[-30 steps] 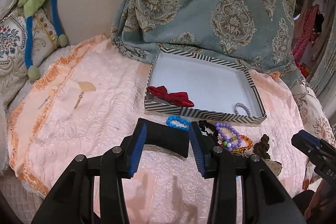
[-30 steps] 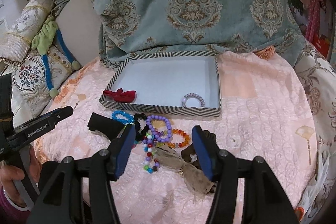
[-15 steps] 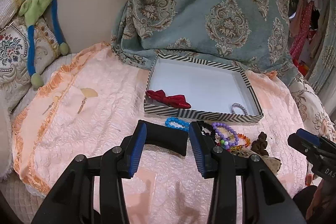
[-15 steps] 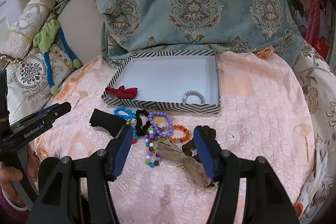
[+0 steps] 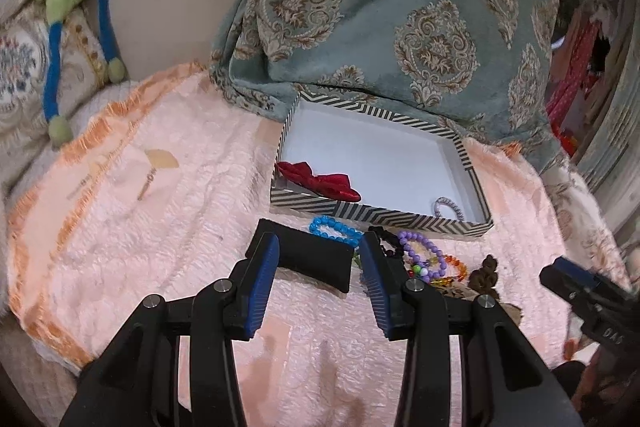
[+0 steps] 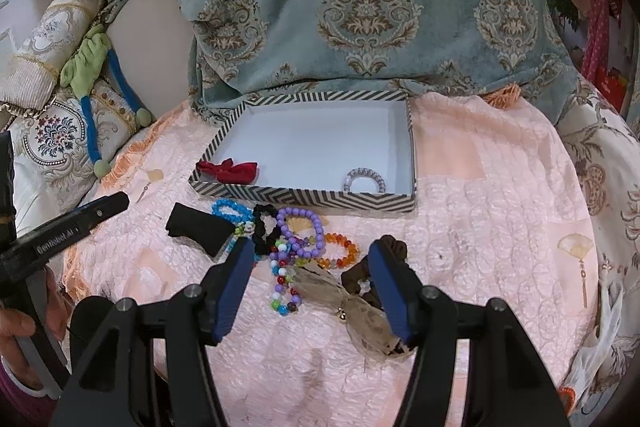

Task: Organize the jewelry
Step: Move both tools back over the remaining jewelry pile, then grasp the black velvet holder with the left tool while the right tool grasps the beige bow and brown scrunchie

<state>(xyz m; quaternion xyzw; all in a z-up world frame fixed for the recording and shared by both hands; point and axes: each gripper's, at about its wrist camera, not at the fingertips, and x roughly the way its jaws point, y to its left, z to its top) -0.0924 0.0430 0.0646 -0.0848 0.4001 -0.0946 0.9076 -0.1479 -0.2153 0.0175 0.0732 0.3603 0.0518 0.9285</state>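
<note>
Two grippers hang spread and empty over the quilted peach cloth (image 6: 480,227): the left gripper (image 5: 316,263) frames a matte black pouch (image 5: 312,259), the right gripper (image 6: 310,271) glossy beaded bracelets (image 6: 300,231). At twelve o'clock sits the shallow striped box (image 6: 304,201), a velvety red bow (image 6: 228,171) at its nine o'clock corner. Bare cloth lies toward three o'clock.

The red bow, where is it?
The red bow lies inside the striped box, in its near left corner in both views, just behind the blue bead bracelet.

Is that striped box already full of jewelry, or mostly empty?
Mostly empty. The striped box holds only a red bow and a pale beaded bracelet; the rest of its white floor is bare. The other bracelets still lie outside on the blanket.
</note>
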